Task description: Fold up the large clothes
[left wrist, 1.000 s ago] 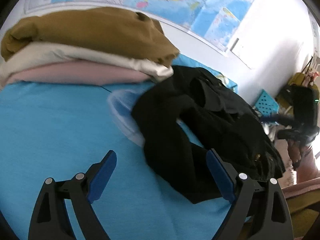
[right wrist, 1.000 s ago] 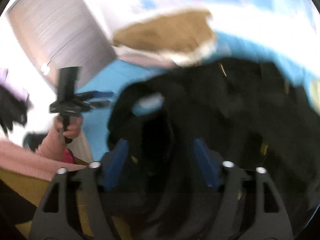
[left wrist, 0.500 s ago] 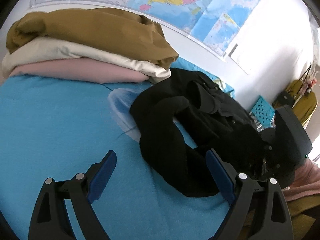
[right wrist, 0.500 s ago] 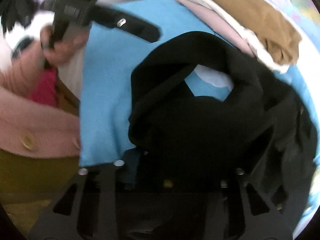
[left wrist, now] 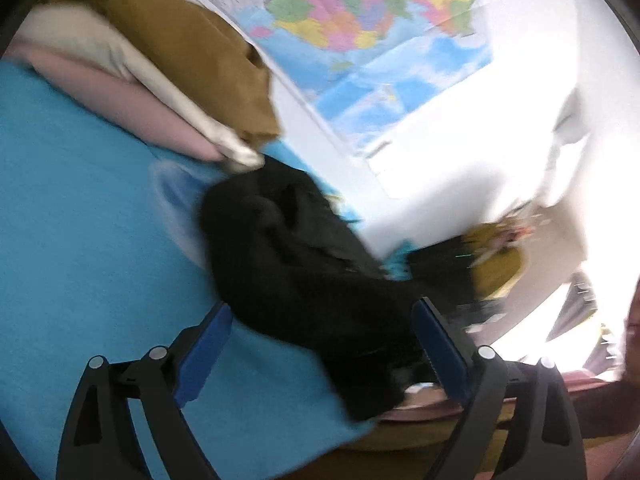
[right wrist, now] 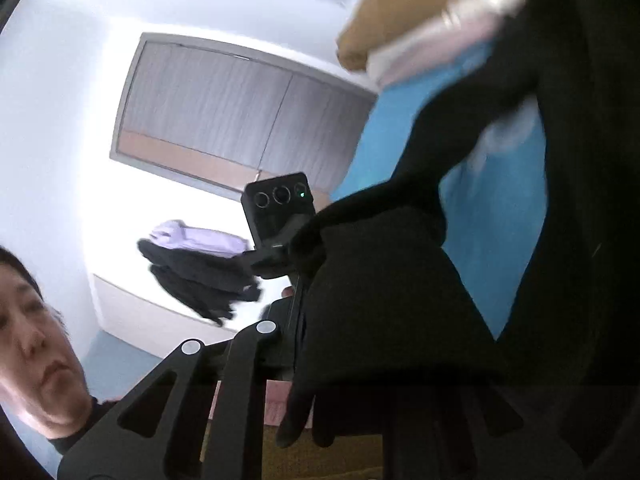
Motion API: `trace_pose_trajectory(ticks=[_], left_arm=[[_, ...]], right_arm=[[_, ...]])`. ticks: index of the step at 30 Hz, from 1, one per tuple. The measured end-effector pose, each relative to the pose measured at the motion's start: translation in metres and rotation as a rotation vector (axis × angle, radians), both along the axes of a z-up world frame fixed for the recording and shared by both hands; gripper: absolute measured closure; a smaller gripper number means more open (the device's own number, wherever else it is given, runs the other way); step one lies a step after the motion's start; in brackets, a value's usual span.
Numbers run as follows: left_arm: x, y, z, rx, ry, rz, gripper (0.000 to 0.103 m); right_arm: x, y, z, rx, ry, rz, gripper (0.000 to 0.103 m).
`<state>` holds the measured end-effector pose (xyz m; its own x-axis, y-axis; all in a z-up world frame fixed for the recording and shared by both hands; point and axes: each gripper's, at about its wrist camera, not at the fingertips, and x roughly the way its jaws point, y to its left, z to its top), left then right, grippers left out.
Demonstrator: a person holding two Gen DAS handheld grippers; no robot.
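Across the blue bedsheet [left wrist: 92, 240] the crumpled black garment [left wrist: 304, 276] ran diagonally from the wide, empty left gripper [left wrist: 320, 344] toward the right gripper [right wrist: 360, 420], which apparently clamped its raised end.

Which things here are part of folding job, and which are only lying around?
Job: black garment, left tongs, right tongs covered by the black cloth, blue bed cover.
Lying about: stack of folded clothes, wall map, dark clothes pile.
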<state>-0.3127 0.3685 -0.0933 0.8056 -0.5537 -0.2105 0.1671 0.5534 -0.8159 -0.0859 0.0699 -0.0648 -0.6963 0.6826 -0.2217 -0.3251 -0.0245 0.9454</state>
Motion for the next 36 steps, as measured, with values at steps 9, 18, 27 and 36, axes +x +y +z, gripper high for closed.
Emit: trace_pose_trajectory(ticks=[9, 18, 27, 36], left_arm=[[0.027, -0.013, -0.003, 0.076, 0.113, 0.067, 0.097], [0.02, -0.009, 0.118, 0.697, 0.082, 0.277, 0.097], [0.017, -0.052, 0.059, 0.894, 0.167, 0.072, 0.05], [-0.013, -0.004, 0.016, 0.796, 0.288, 0.26, 0.027]], right_arm=[[-0.022, 0.0, -0.006, -0.073, -0.09, 0.052, 0.057], [-0.007, -0.021, 0.008, -0.13, -0.274, 0.021, 0.036], [0.037, -0.017, 0.02, -0.135, -0.488, -0.141, 0.033], [0.053, -0.002, 0.023, -0.139, -0.525, -0.147, 0.033]])
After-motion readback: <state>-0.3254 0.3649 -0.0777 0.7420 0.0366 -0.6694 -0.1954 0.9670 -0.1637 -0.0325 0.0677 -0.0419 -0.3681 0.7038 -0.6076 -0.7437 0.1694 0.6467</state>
